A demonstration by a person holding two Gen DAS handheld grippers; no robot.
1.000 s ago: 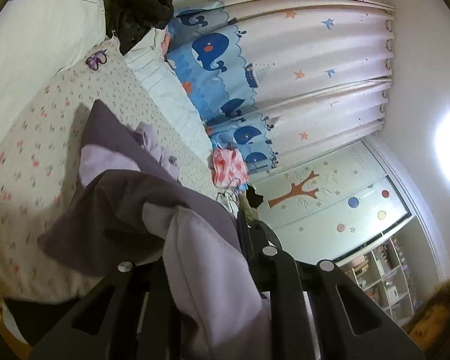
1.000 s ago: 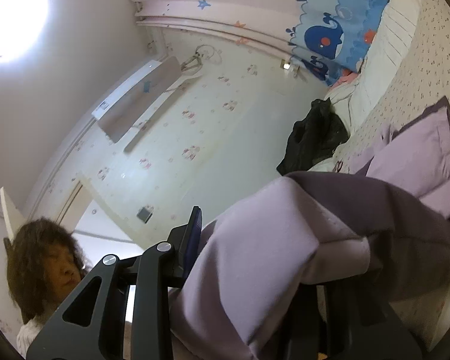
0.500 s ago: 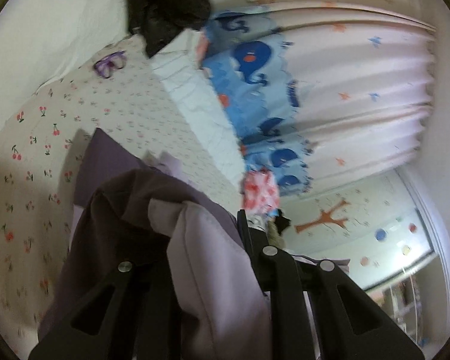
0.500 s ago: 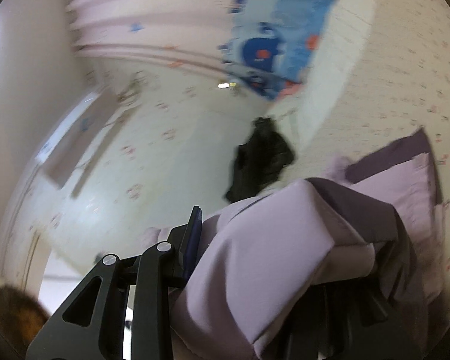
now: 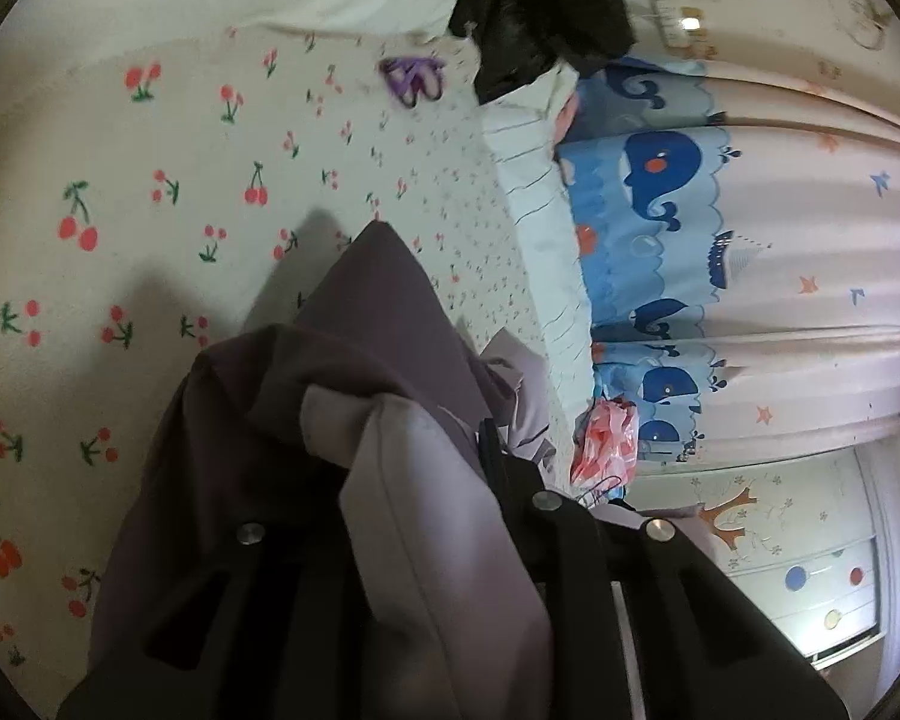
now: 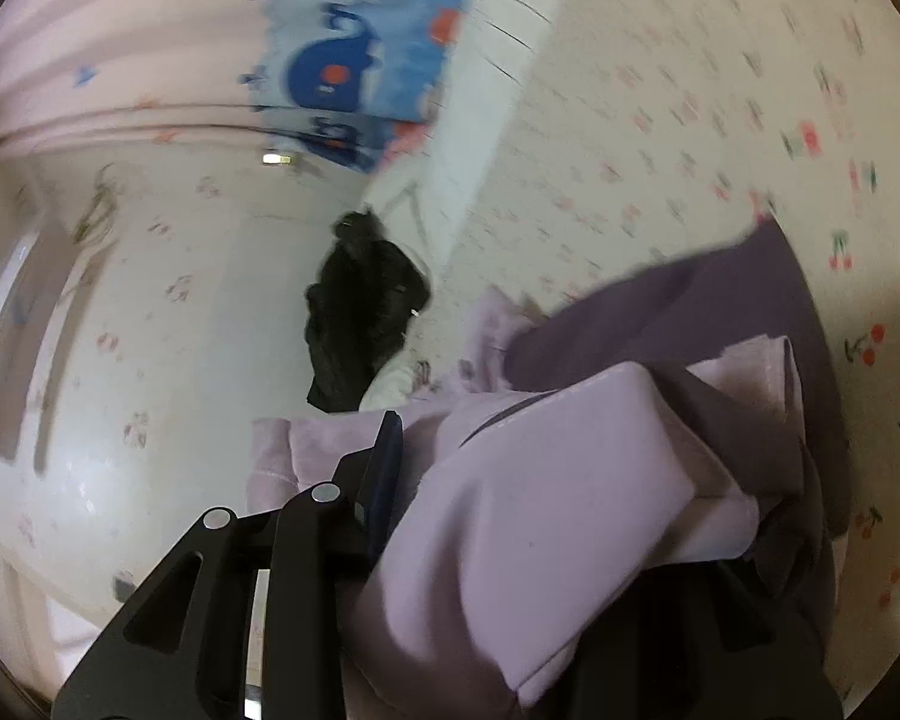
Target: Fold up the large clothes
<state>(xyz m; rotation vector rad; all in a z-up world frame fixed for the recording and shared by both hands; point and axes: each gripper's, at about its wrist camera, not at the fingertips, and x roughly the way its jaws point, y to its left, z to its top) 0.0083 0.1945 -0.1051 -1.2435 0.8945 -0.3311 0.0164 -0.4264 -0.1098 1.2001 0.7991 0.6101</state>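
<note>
The left gripper (image 5: pixel 414 480) clamps a bunched fold of the soft lilac-and-plum garment (image 5: pixel 354 348), its jaws having just eased slightly. The cloth trails forward onto the cherry-print bedsheet (image 5: pixel 120 210). The right gripper (image 6: pixel 510 480) apparently pinches the garment's other end, equally near.

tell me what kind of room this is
Most likely a child's bedroom. A bed with a cherry-print sheet fills much of the view, whale-print curtains hang beside it, and a wardrobe door carries a cartoon tree and coloured dots.
</note>
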